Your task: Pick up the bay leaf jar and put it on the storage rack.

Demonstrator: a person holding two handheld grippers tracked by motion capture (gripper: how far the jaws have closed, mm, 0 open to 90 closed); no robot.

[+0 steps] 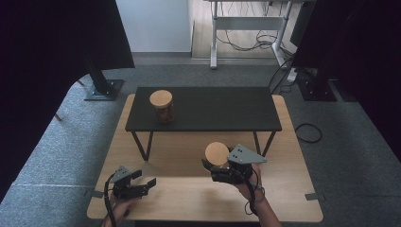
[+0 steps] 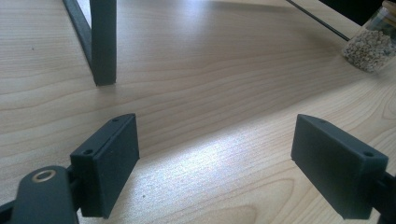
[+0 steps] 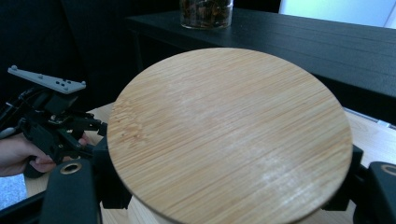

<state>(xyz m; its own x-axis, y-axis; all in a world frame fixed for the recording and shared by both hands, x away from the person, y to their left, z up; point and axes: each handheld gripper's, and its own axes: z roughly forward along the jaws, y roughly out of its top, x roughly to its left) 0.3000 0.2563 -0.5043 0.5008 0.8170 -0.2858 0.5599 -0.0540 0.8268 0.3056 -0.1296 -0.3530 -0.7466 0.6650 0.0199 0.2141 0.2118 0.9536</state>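
Clearly the right tool [image 1: 210, 166] pinches a wooden-lidded jar [image 1: 217, 153]; the left tool [image 1: 147, 182] gapes wide.

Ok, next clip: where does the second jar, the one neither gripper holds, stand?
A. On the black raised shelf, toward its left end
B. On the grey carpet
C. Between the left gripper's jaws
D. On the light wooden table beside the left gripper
A: the high view shows the free bamboo-lidded jar standing on the black shelf near its left end, while the right gripper grips the other jar.
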